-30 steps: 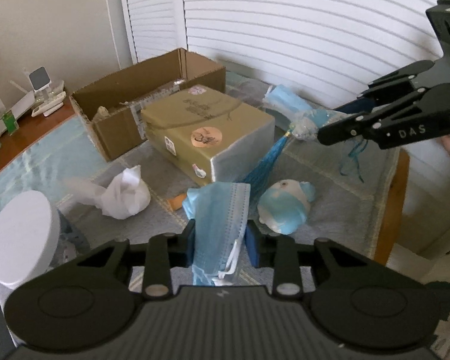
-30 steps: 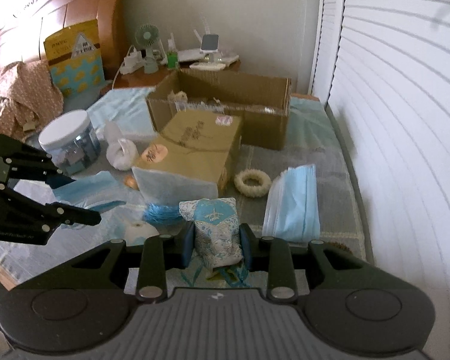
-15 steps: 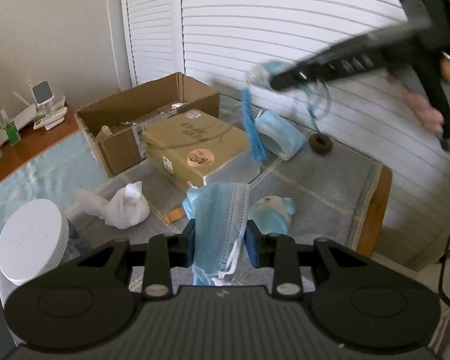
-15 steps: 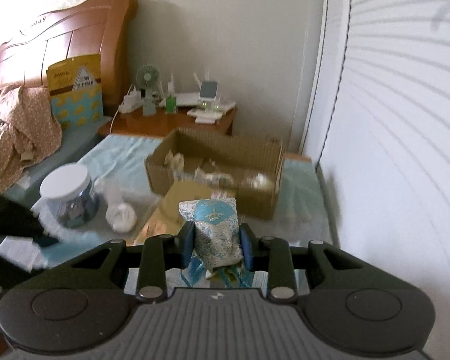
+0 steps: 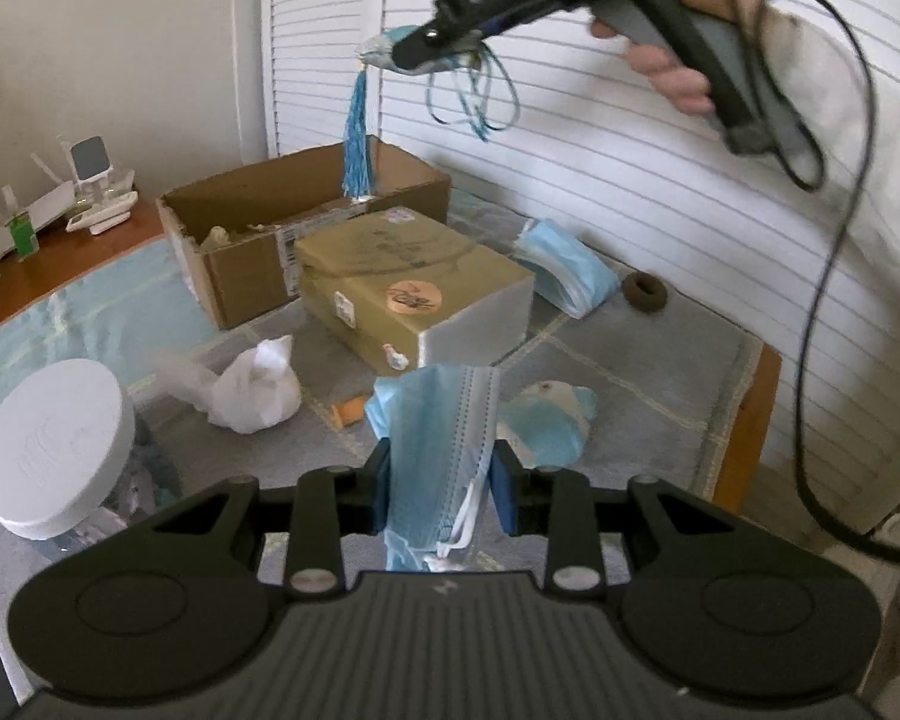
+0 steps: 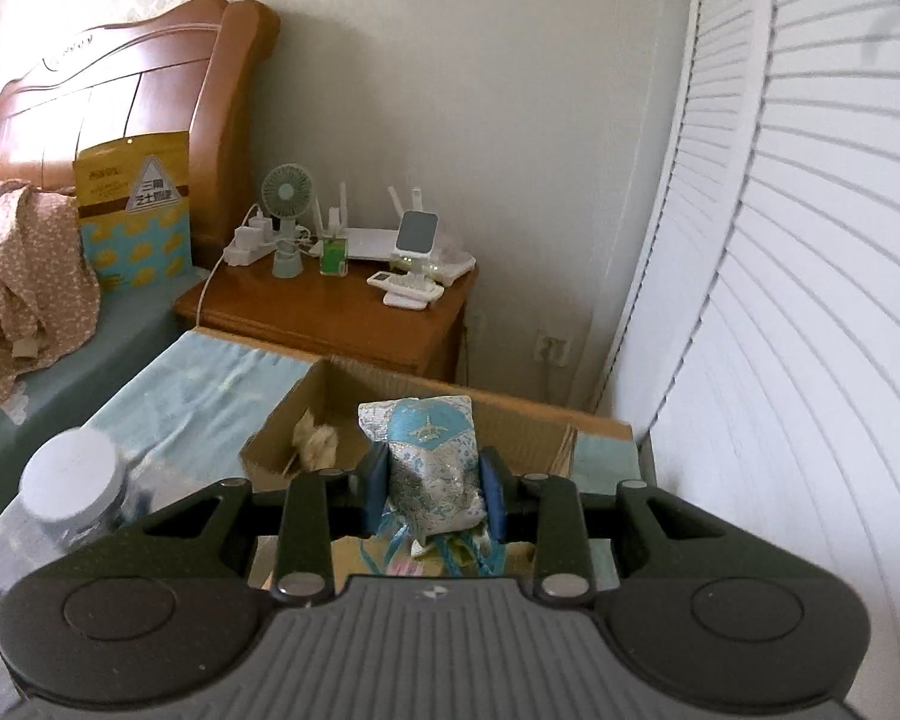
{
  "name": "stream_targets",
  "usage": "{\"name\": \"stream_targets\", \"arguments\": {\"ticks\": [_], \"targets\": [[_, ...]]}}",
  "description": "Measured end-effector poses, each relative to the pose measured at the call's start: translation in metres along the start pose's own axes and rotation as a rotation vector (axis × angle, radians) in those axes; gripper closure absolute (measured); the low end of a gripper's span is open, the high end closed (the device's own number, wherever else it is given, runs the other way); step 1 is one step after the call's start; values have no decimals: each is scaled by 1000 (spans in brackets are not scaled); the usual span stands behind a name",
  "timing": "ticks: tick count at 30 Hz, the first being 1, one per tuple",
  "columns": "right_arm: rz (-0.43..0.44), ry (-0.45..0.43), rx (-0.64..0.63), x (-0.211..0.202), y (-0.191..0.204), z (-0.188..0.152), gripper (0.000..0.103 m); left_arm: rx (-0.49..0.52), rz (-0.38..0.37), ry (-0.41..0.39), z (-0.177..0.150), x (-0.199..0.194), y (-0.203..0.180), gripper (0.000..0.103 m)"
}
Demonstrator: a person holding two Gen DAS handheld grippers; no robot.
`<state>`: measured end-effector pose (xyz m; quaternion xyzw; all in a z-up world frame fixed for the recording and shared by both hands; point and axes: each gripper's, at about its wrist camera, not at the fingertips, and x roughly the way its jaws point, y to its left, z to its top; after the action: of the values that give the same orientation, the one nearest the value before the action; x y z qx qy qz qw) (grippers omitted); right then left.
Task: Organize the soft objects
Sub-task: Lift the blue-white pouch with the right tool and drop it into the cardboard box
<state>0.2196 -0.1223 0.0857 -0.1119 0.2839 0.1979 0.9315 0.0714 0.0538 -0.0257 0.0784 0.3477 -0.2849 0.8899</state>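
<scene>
In our left gripper (image 5: pixel 441 483) we have a light blue face mask (image 5: pixel 435 444) pinched between the blue pads (image 5: pixel 380 485), the jaws drawn in close on the folded cloth with its white ear loops dangling below. It hangs low over the grey mat (image 5: pixel 648 384), just above a crumpled blue and white soft toy (image 5: pixel 549 420).

Our right gripper (image 6: pixel 432 489) is closed on a small embroidered sachet (image 6: pixel 429 456) — pale blue and silver, its ribbons trailing under the fingers. In the left wrist view we see that same gripper (image 5: pixel 417 51) raised high in front of the white louvred doors (image 5: pixel 660 150), with the sachet's blue tassel (image 5: pixel 357 138) hanging straight down above the open cardboard box (image 5: pixel 240 228). From the right wrist view the box (image 6: pixel 306 420) sits directly ahead and below the sachet.

On the mat lie a closed tan parcel (image 5: pixel 408 294) just beside the open box, a stack of blue masks (image 5: pixel 564 276) near the doors, a dark ring-shaped item (image 5: pixel 645 294) next to it, a white crumpled bag (image 5: pixel 258 387), and a jar with a white lid (image 5: pixel 54 438) — all well apart from both grippers
</scene>
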Motion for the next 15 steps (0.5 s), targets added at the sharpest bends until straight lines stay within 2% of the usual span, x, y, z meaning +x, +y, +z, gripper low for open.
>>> {"name": "stream_targets", "arguments": {"ticks": [7, 13, 15], "targets": [[43, 29, -18, 51, -11, 32, 67, -44, 29, -5, 2, 1, 14, 72], [43, 76, -38, 92, -20, 32, 66, -72, 45, 10, 2, 4, 21, 72], [33, 90, -29, 105, -26, 26, 58, -78, 50, 18, 2, 6, 23, 72]]}}
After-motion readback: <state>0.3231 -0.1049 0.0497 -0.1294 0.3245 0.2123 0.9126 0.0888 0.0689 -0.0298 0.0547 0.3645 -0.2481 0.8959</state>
